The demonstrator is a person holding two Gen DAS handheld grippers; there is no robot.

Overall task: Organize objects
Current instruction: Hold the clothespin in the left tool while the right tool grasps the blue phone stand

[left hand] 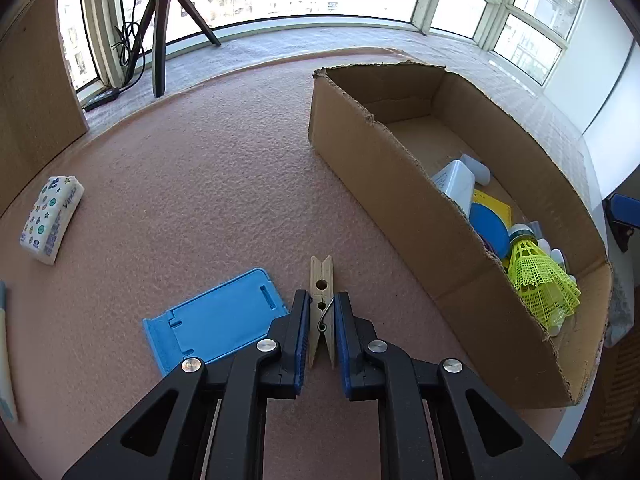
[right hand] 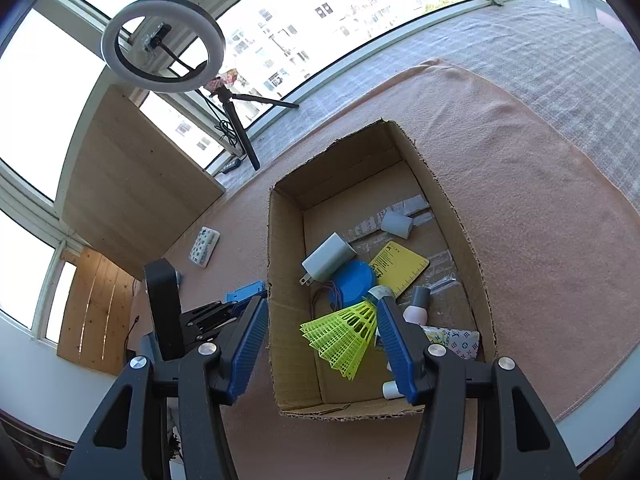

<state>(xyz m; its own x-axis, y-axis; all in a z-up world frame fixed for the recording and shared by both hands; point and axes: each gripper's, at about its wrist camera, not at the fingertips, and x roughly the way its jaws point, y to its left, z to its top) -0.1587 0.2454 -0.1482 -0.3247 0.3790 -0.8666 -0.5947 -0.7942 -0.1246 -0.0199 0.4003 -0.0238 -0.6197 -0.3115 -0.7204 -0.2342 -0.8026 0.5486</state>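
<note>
Left fingers — clamped (snugly) on clothespin

A pink cloth is covering the table. Directly on it are lying 1 wooden clothespin, 1 blue plastic stand flat just beside the pin, and 1 tissue pack well apart. 1 open cardboard box is also standing on the cloth.

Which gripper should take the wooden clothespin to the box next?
Left. The left gripper already has its fingers closed around the wooden clothespin on the mat. The right gripper hangs open and empty above the cardboard box, away from the clothespin.
</note>
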